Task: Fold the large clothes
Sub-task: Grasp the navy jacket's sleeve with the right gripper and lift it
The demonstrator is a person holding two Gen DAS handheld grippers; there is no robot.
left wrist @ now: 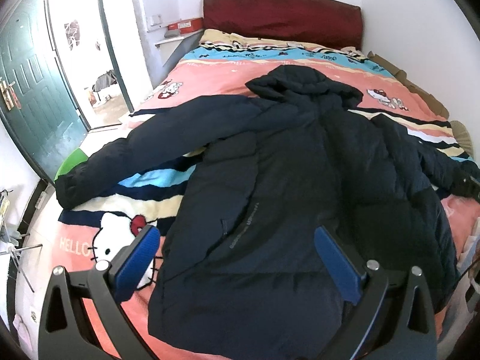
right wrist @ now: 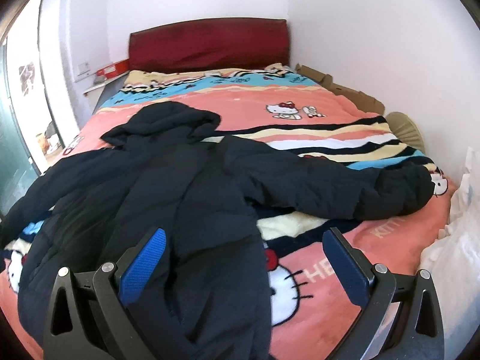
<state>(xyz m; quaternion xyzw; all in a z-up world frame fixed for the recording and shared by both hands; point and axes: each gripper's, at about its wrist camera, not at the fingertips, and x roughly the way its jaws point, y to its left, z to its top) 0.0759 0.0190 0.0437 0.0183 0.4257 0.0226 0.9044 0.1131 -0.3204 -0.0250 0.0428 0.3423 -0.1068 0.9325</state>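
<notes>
Here the dark navy padded hooded jacket (left wrist: 288, 162) lies spread flat on the pink cartoon-printed fleece blanket (left wrist: 210, 72) of the bed, its long axis going from the near hem to the hood (left wrist: 303, 85) at the far end, toward the dark red headboard (left wrist: 282, 15). Both sleeves are stretched out, one to the left (left wrist: 126, 162) and one to the right (right wrist: 345, 189). The left gripper (left wrist: 237, 258) hangs over the near hem with its blue-padded fingers wide apart and holding nothing; the right gripper (right wrist: 244, 262) is the same, above the jacket's right near edge. I judge each sleeve is for the gripper on its side. On the right the white wall (right wrist: 390, 45) is close to the bed, so there is less room; the left side is open toward the green door (left wrist: 33, 90).
</notes>
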